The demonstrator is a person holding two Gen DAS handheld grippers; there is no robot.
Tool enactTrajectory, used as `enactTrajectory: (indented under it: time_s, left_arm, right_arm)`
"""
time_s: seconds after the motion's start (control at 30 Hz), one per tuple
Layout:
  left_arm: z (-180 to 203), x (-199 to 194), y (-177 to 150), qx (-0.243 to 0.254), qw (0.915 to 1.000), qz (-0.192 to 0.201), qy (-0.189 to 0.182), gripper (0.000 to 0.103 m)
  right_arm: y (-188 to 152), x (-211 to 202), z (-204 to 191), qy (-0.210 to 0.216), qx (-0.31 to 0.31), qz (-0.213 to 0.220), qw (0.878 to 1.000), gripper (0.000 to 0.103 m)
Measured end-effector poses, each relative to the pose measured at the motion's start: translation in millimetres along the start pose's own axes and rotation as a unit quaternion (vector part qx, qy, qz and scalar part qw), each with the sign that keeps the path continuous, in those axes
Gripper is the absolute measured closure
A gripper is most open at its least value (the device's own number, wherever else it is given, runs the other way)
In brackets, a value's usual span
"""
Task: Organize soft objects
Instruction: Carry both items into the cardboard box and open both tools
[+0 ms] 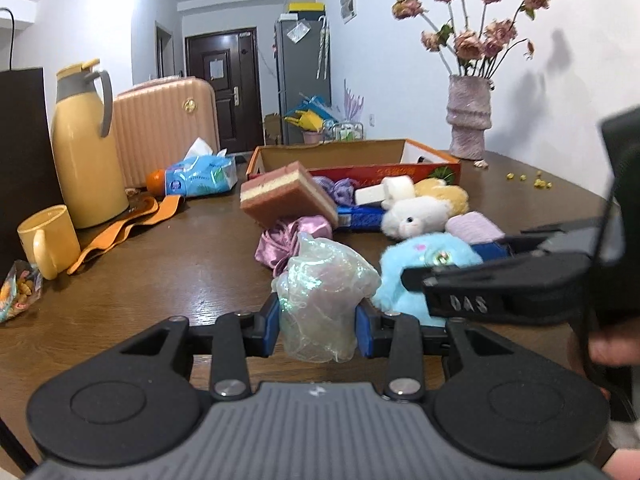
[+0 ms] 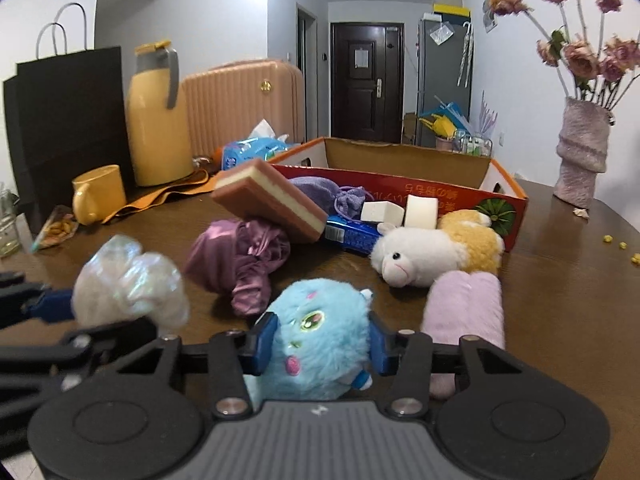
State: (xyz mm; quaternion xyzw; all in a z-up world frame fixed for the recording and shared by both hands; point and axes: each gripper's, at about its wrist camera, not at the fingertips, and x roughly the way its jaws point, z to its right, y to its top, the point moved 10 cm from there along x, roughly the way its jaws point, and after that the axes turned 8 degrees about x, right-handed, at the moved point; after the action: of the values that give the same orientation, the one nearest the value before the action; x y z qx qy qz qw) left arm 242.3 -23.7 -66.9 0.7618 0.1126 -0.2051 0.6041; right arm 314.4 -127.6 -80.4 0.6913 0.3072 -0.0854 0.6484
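Left tongs point(image 1: 319, 330) pinching iridescent scrunchie point(image 1: 324, 300), right tongs point(image 2: 322, 344) pinching blue plush toy point(image 2: 316, 340), both just above the tabletop point(image 1: 160, 280) short of the cardboard box point(image 2: 404, 168); risk: slippery gauze or fur slipping free, tongs colliding.

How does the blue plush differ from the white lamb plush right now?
The blue plush is fluffy, bright blue with a green eye; the lamb plush is white with a tan back and a small black eye. The blue plush sits between the right tool's pads; the lamb lies free on the table, nearer the box. Both are soft toys.
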Motion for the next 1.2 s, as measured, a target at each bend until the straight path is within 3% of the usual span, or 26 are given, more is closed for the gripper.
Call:
enactTrajectory:
  time_s: [0.33,0.63,0.83,1.2]
  left_arm:
    - [15.4,-16.7,13.6,0.011,0.9996,0.027,-0.005,0.065]
    - [3.2,-2.6,37.9,0.007,0.9987,0.047,0.018,0.065]
    - [-13.8,18.9,74.0,0.012,0.9967,0.073,0.036,0.065]
    - [-48.5,104.5,158.6,0.023,0.9946,0.091,0.043,0.065]
  right_arm:
    - [-5.4,-62.6,11.4,-0.002,0.033,0.040,0.999,0.058]
    - [28.0,-75.3,24.5,-0.023,0.032,0.102,0.994,0.058]
    - [66.3,-62.2,39.2,-0.018,0.034,0.122,0.992,0.058]
    - [161.5,0.0,67.1,0.004,0.020,0.132,0.991,0.058]
